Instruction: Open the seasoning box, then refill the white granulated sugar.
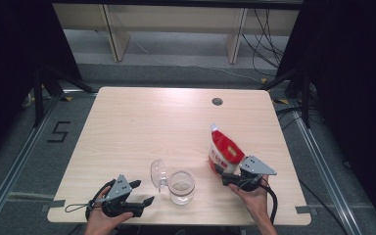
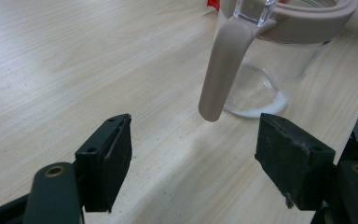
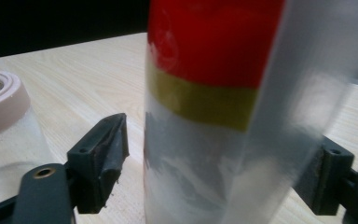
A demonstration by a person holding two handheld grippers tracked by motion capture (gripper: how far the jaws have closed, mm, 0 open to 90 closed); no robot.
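Two hands come in from the near edge, one pair of tongs in each. Left tongs sit at the near-left corner of the tabletop, jaws spread wide with nothing between them, pointing toward the jar. One jar, clear glass, standing upright near the front edge between the two hands; its mouth has a beige rim, and its hinged lid is swung open to the left and stands on edge. In the left gripper view a beige strap hangs down from that rim just ahead of the open jaws, and the jar holds just a thin film of white powder on its bottom. Over to the right tongs: the bag stands between the jaws. One bag, red and white, clear plastic at the bottom with white stuff inside, a yellow band across the middle in the right gripper view. Its long axis runs up from the tabletop, tilted, with the pinched top leaning away toward the far-left. A gap shows between the left pad and the bag, so the jaws look slack around it; the other side I cannot tell. Bag sits just right of the jar, apart from it.
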